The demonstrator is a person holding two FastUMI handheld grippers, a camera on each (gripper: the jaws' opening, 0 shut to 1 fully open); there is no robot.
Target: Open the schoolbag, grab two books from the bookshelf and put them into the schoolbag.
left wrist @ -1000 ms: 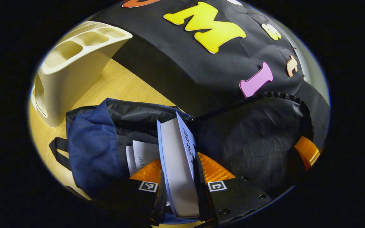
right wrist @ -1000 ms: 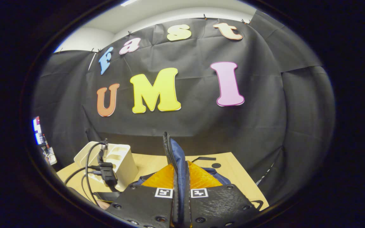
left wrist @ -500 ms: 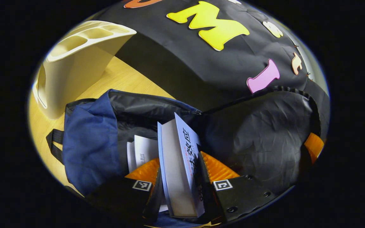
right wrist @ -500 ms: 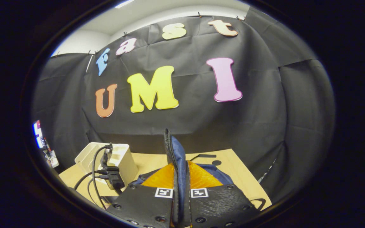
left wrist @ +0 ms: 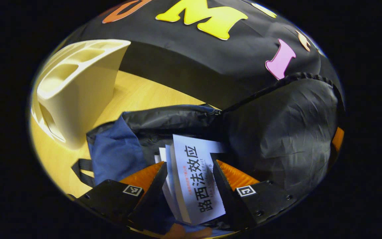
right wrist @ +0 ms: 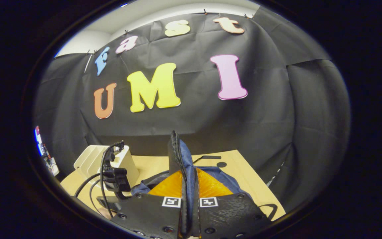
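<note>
While inside schoolbag point(left wrist: 114, 156): two books point(left wrist: 196, 181).

I read the big black title on the book point(left wrist: 197, 179) cover as "路西法效应". Beside it ran smaller English, of which I made out only "Effect"; the red line was too small. Square code tags point(left wrist: 246, 191) on the left gripper point(left wrist: 188, 166) and right gripper point(right wrist: 189, 171) carried no words.

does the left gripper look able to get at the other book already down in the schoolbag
Probably not right now. The left gripper has its open jaws around the blue-covered book, which lies over the other book's pages in the schoolbag. The right gripper holds the flap up.
</note>
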